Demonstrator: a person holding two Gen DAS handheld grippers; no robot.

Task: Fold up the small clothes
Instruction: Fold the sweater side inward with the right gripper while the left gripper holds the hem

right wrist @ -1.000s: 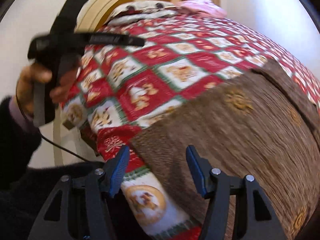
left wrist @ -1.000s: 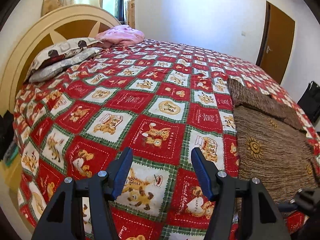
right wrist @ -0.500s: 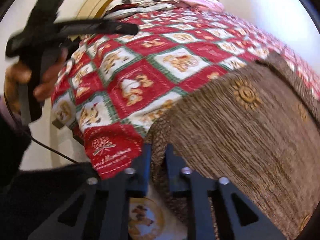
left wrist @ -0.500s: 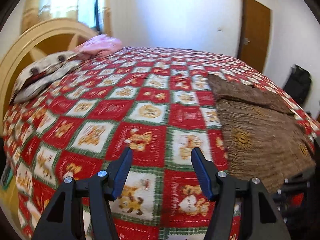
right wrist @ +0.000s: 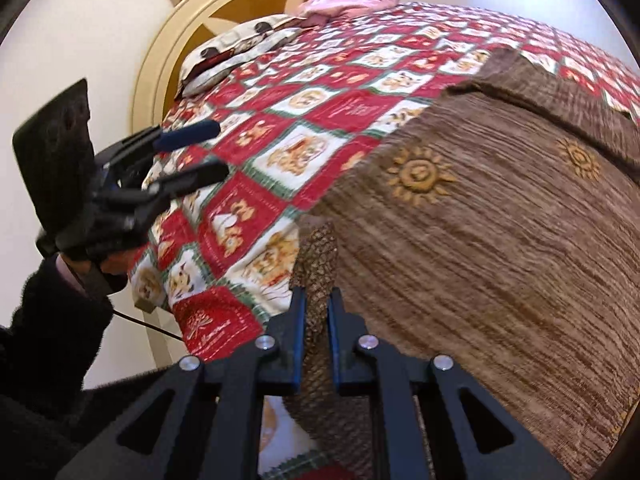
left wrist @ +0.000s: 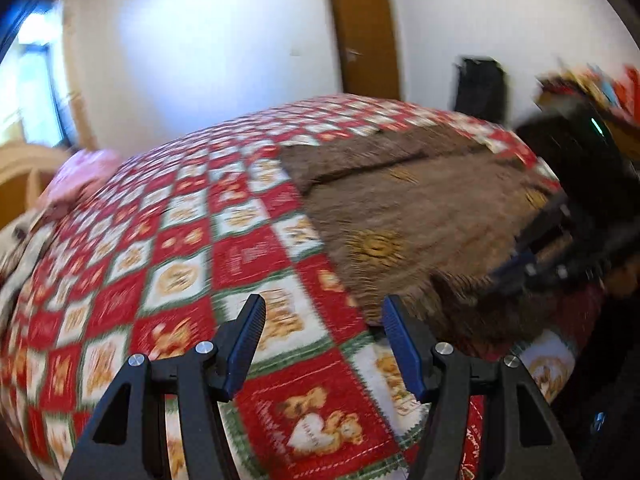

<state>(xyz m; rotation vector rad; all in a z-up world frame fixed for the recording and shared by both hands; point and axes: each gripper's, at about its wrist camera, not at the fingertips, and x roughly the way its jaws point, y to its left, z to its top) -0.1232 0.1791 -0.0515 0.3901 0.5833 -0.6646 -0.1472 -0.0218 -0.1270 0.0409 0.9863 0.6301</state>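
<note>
Brown garment (right wrist: 500, 248): spread flat on quilted bed (right wrist: 352, 108), near corner pinched | right claw (right wrist: 317, 304): clamped on that corner | left claw (left wrist: 322, 322): apart, empty, above quilt | advice: grip opposite corner first; lift both evenly.

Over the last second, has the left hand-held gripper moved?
Yes. In its own view the brown garment and the door have slid toward the centre, so the left hand-held gripper, open, has swung right, toward the garment.
</note>
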